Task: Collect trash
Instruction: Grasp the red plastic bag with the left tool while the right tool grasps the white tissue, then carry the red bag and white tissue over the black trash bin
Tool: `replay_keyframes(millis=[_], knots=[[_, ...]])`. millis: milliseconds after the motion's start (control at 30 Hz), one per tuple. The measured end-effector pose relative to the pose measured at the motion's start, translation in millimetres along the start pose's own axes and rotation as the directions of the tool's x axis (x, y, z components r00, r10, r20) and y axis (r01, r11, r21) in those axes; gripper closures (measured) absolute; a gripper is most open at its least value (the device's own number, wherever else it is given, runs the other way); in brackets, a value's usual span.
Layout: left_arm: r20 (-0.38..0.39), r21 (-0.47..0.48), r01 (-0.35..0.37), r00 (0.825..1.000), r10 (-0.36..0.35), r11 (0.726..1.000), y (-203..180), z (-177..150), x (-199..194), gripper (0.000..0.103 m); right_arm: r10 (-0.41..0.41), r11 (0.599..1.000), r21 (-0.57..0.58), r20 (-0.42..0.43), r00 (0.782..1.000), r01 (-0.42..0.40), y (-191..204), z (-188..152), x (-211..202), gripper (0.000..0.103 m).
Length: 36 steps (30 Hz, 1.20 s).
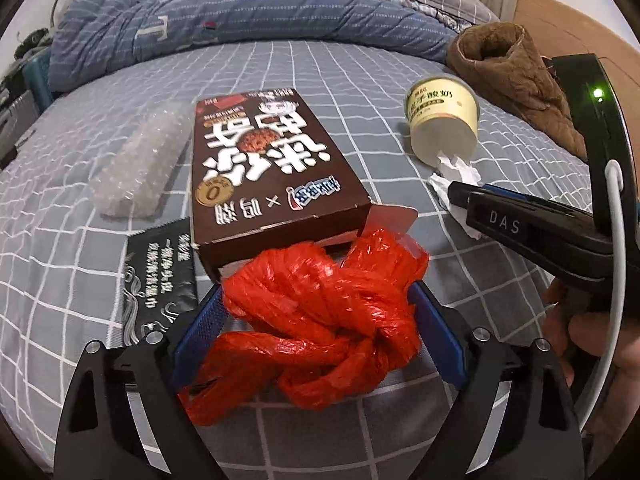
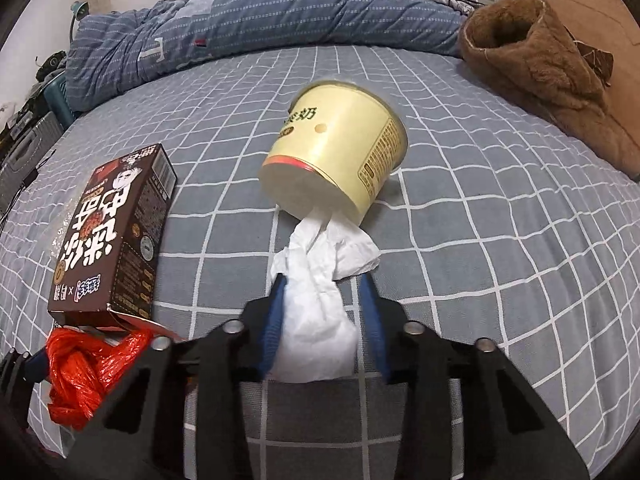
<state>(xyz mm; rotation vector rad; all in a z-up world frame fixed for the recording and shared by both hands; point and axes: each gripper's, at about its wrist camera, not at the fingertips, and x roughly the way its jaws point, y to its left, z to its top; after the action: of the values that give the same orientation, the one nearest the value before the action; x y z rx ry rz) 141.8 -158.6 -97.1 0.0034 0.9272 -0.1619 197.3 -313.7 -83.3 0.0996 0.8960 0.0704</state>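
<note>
Between open left fingers (image 1: pixel 316 300), red bag (image 1: pixel 316 320); right fingers (image 2: pixel 324 288) pinching half-hidden tissue (image 2: pixel 316 320).

Left wrist view: mounted just behind the left tool (image 1: pixel 320 304), angled steeply down and forward across the grey bed sheet with white grid lines (image 1: pixel 100 264), very close to the knotted red plastic bag (image 1: pixel 320 308). Right wrist view: mounted the same way behind the right tool (image 2: pixel 322 308), facing the same way, equally close, set a little further right. Shared by both: the brown cardboard box with white lettering (image 1: pixel 260 168) (image 2: pixel 116 232), the cream paper cup lying on its side (image 1: pixel 444 120) (image 2: pixel 340 152), the crumpled white tissue (image 1: pixel 452 180) (image 2: pixel 320 280), the blue striped quilt (image 1: pixel 240 20) (image 2: pixel 260 16), the brown fleece garment (image 1: pixel 516 80) (image 2: pixel 552 88).
</note>
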Motion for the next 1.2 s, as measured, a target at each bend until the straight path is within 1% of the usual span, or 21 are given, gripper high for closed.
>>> replay_keyframes(millis=[33,100,200,367,600,867,1200], knots=[[-0.003,-0.002,0.012,1.0,-0.012,1.0,0.2,0.2,0.2,0.021,0.001,1.0,0.001,0.003,1.0,-0.001,0.0,0.0,-1.3,0.079],[-0.004,-0.004,0.023,1.0,-0.023,1.0,0.6,0.6,-0.5,0.027,-0.002,1.0,-0.002,0.008,1.0,0.002,0.1,0.6,-3.0,0.081],[-0.005,-0.006,0.034,0.999,-0.035,0.999,0.4,-0.7,-1.2,0.031,-0.012,1.0,-0.007,0.012,1.0,0.012,0.9,0.1,-4.5,0.082],[-0.005,-0.001,0.038,0.999,-0.038,0.999,0.6,-2.1,-6.7,0.034,-0.025,1.0,-0.01,0.019,1.0,0.025,0.9,-0.9,-9.5,0.082],[0.0,0.009,0.037,0.999,-0.037,0.999,0.6,-3.2,-19.1,0.035,-0.031,0.999,-0.026,0.066,0.997,0.032,4.0,-2.2,-34.6,0.083],[-0.001,0.0,0.043,0.999,-0.043,0.999,7.0,-8.7,-34.3,0.035,-0.035,0.998,-0.053,0.068,0.997,0.038,5.2,-18.5,-52.3,0.084],[0.038,-0.003,0.029,0.999,-0.029,1.0,18.5,-16.2,-61.2,0.035,-0.025,0.999,-0.036,0.091,0.996,0.029,11.0,-39.0,-81.5,0.084]])
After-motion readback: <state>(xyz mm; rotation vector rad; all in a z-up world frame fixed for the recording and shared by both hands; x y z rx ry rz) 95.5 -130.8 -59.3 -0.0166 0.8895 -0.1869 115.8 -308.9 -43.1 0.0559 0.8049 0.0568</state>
